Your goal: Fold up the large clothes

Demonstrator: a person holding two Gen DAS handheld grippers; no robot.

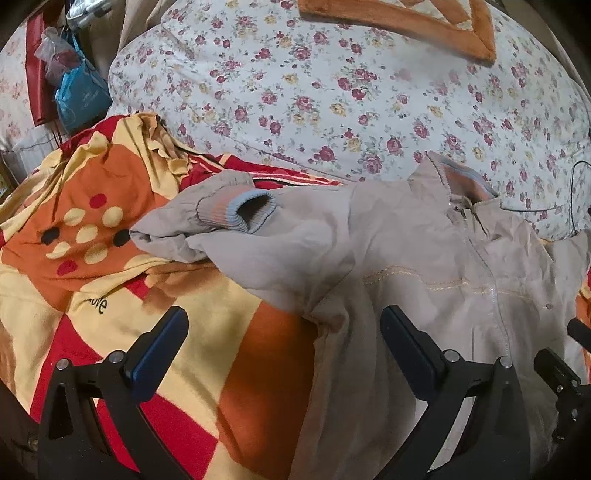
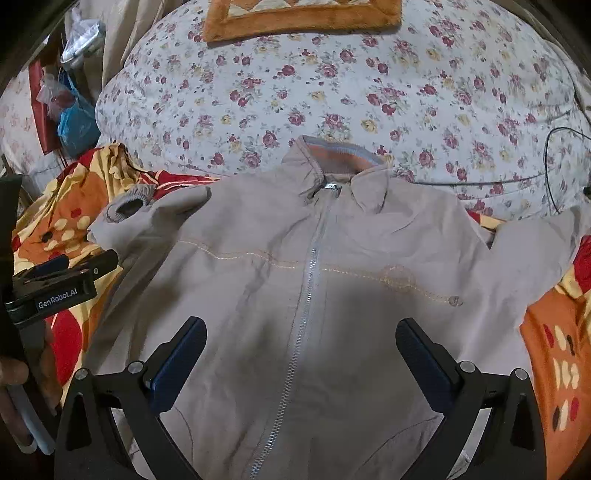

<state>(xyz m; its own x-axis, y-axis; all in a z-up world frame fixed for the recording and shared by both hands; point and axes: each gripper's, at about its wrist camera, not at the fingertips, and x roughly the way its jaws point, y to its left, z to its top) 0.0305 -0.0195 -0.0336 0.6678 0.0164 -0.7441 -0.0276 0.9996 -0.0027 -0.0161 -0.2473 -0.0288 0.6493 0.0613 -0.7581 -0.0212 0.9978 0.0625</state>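
Observation:
A beige zip-up jacket (image 2: 332, 295) lies front-up on a bed, zipper closed, collar toward the far side. It also shows in the left wrist view (image 1: 424, 258). Its left sleeve (image 1: 207, 221) is bunched up, with a ribbed grey-blue cuff (image 1: 255, 214) open toward me. My left gripper (image 1: 284, 325) is open and empty, hovering over the blanket at the jacket's left side edge. My right gripper (image 2: 301, 336) is open and empty above the jacket's chest, straddling the zipper (image 2: 306, 295). The left gripper also appears at the left edge of the right wrist view (image 2: 59, 280).
An orange, red and yellow patterned blanket (image 1: 110, 295) covers the near bed. A floral quilt (image 1: 332, 92) lies behind, with an orange cushion (image 1: 424, 22) on it. Bags (image 1: 77, 92) hang at the far left. A thin black cable (image 2: 554, 173) runs at the right.

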